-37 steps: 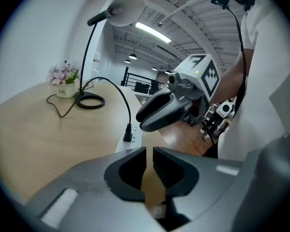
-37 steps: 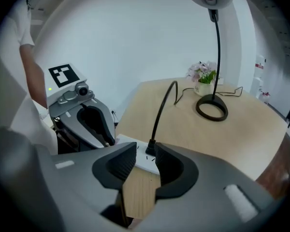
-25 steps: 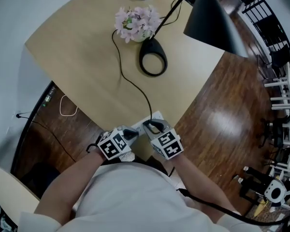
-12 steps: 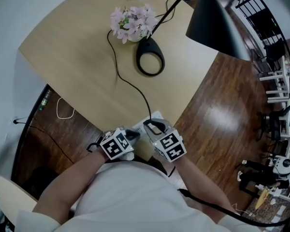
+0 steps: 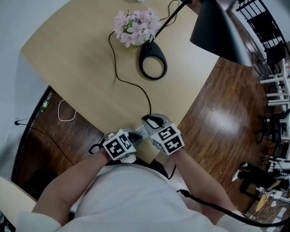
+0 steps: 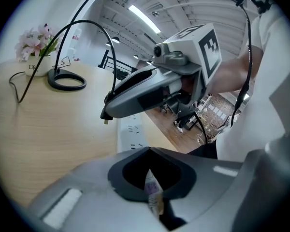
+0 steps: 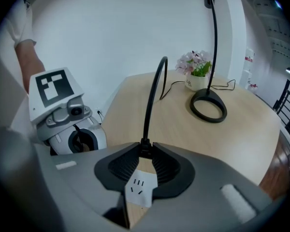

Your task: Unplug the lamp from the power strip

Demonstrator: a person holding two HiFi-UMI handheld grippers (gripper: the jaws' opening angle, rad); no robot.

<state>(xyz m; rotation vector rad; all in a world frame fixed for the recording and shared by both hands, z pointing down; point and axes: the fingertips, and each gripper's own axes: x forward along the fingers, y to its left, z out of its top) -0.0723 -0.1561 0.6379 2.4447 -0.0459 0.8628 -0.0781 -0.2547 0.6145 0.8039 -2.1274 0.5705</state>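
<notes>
Since half a second ago the right tool (image 7: 144, 151) has risen slightly, clamped on the lamp plug (image 6: 106, 115), prongs just clear of the power strip (image 6: 131, 132) on the table (image 5: 77, 57). Nearby, the left tool (image 6: 153, 197) pinches a thin white tag (image 6: 151, 183). Unplugging looks done; next, lay the plug aside.

The right tool (image 5: 151, 122) has risen and moved slightly up the table (image 5: 87, 57), and it now covers the white corner of the power strip (image 6: 130, 132) that showed beyond it a second ago. The plug (image 6: 106, 114) clamped in its jaws is no longer seated in the strip: it hangs just above it, prongs bare, and the end of the cord (image 7: 152, 98) stands lifted with it
</notes>
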